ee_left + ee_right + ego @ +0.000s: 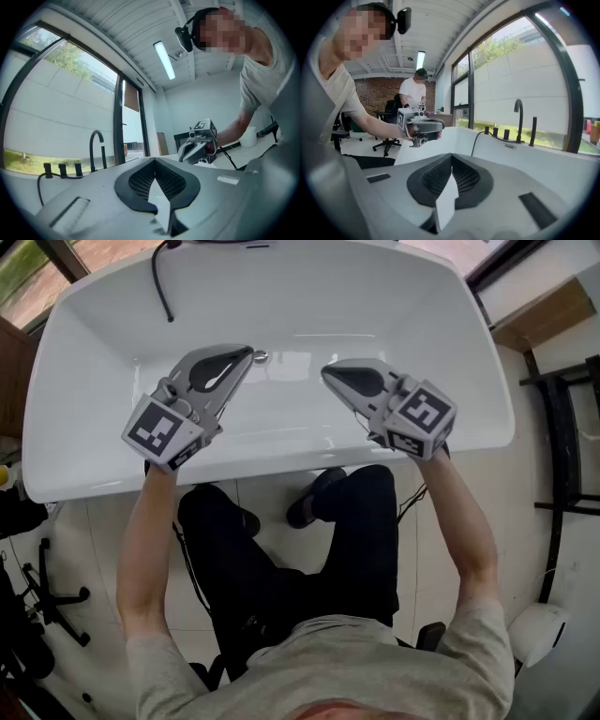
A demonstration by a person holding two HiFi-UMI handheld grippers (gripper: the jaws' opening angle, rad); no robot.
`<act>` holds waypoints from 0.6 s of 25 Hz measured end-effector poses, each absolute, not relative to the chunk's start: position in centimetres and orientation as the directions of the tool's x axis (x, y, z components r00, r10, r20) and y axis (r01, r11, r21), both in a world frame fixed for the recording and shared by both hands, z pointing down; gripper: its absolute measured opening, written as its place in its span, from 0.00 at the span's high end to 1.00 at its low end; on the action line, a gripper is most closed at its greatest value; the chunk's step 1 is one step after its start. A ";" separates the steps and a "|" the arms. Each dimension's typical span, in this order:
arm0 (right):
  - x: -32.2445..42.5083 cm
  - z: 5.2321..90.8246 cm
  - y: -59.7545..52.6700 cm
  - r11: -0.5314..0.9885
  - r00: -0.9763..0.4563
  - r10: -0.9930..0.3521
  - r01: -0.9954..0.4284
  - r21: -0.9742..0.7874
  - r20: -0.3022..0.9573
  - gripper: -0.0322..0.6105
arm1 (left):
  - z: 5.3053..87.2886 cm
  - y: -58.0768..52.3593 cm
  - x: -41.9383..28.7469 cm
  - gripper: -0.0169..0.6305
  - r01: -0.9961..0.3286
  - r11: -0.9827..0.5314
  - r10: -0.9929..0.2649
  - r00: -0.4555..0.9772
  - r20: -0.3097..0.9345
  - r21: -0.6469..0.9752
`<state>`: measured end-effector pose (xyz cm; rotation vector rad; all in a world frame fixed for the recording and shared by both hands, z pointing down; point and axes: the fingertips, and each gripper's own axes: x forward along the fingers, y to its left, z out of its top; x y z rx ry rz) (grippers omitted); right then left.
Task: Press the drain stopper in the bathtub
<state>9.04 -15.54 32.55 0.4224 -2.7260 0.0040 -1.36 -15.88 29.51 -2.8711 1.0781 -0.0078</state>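
The white bathtub [84,381] fills the upper head view. Its small chrome drain stopper [261,356] lies on the tub floor, just beyond the tip of my left gripper [246,354]. That gripper hangs above the tub, tilted, jaws shut on nothing. My right gripper [328,373] hovers to the right at about the same height, also shut and empty. In the left gripper view the closed jaws [154,160] point up and away from the tub, with the right gripper [200,139] across from them. The right gripper view shows its shut jaws [451,168] and the left gripper [419,126].
A black hose [161,282] trails into the tub from the far rim, where a black faucet [519,116] stands by the window. My legs [281,549] are against the near rim. A black rack [567,437] stands at the right, and another person [414,93] at the back.
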 end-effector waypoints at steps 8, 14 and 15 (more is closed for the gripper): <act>6.5 46.5 -25.6 0.932 -0.792 -0.226 -0.345 -0.111 0.567 0.95 | 36.6 -24.2 -1.8 0.96 -0.652 -0.757 -0.653 0.758 0.003 0.038; 2.2 53.6 -28.1 0.931 -0.771 -0.158 -0.325 -0.168 0.616 0.95 | 40.0 -25.0 -2.8 0.96 -0.636 -0.770 -0.637 0.771 0.015 0.053; 1.7 54.8 -28.5 0.930 -0.769 -0.153 -0.324 -0.172 0.621 0.95 | 40.1 -25.0 -3.0 0.96 -0.638 -0.767 -0.639 0.769 0.002 0.065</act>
